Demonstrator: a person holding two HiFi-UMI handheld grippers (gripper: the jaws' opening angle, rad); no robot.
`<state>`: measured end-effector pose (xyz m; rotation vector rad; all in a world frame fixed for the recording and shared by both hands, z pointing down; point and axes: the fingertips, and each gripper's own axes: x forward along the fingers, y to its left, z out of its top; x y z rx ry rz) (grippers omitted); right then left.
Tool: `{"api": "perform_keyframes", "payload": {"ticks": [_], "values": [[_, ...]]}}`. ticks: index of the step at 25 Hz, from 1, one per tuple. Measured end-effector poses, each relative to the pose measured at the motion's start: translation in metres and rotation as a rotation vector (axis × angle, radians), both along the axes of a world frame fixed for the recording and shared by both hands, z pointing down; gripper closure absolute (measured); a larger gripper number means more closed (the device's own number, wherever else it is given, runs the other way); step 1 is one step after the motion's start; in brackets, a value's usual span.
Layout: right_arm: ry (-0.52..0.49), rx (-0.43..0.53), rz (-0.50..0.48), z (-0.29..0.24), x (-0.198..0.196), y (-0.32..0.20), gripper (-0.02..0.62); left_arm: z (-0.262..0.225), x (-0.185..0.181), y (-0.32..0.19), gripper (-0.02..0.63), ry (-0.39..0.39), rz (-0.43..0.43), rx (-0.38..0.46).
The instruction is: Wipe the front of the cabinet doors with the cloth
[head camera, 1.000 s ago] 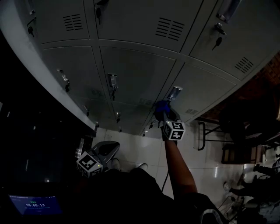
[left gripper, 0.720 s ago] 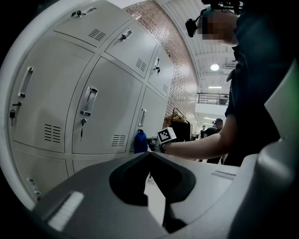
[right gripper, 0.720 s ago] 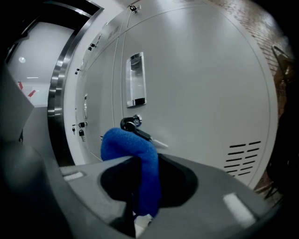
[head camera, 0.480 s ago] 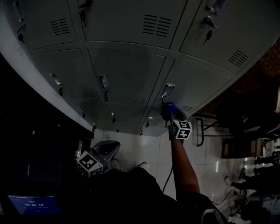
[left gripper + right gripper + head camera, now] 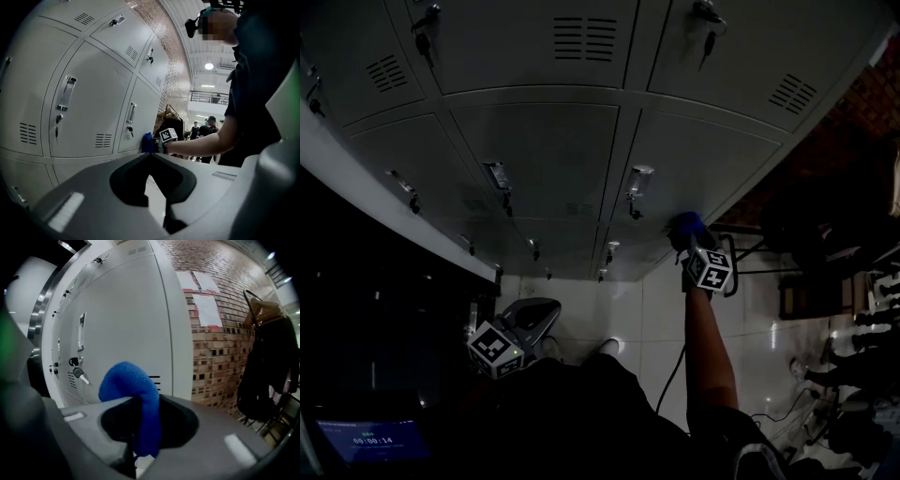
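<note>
Grey metal cabinet doors (image 5: 544, 150) with handles, keys and vent slots fill the head view. A blue cloth (image 5: 687, 225) is bunched in my right gripper (image 5: 694, 242), which is shut on it and presses it against the lower right door (image 5: 703, 155), right of that door's handle (image 5: 639, 180). In the right gripper view the cloth (image 5: 133, 380) hangs over the jaws of the right gripper (image 5: 140, 401), before the door (image 5: 122, 319). My left gripper (image 5: 530, 319) hangs low near the person's body, shut on nothing. The left gripper (image 5: 151, 157) view shows the cloth (image 5: 147, 142) far off on the doors (image 5: 89, 108).
A brick wall (image 5: 220, 333) with paper sheets adjoins the cabinet's right end. Dark coats (image 5: 265, 366) hang on a rack beside it. A metal frame (image 5: 741, 255) stands on the white tile floor (image 5: 623, 305). People (image 5: 206, 129) stand in the background. A small screen (image 5: 366, 439) glows at the lower left.
My right gripper has carried the cloth rightwards across the lower door, from beside the handle toward the cabinet's right end. The left gripper has stayed low.
</note>
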<state>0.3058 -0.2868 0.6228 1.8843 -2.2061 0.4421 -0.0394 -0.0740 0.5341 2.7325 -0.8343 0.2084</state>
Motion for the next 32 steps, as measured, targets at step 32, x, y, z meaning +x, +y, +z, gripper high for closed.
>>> {"api": "perform_keyframes", "payload": {"ticks": [32], "values": [[0.009,0.202,-0.402,-0.106,-0.178,0.145,0.517,-0.014,0.026,-0.007,0.606,0.032,0.099,0.062]]}}
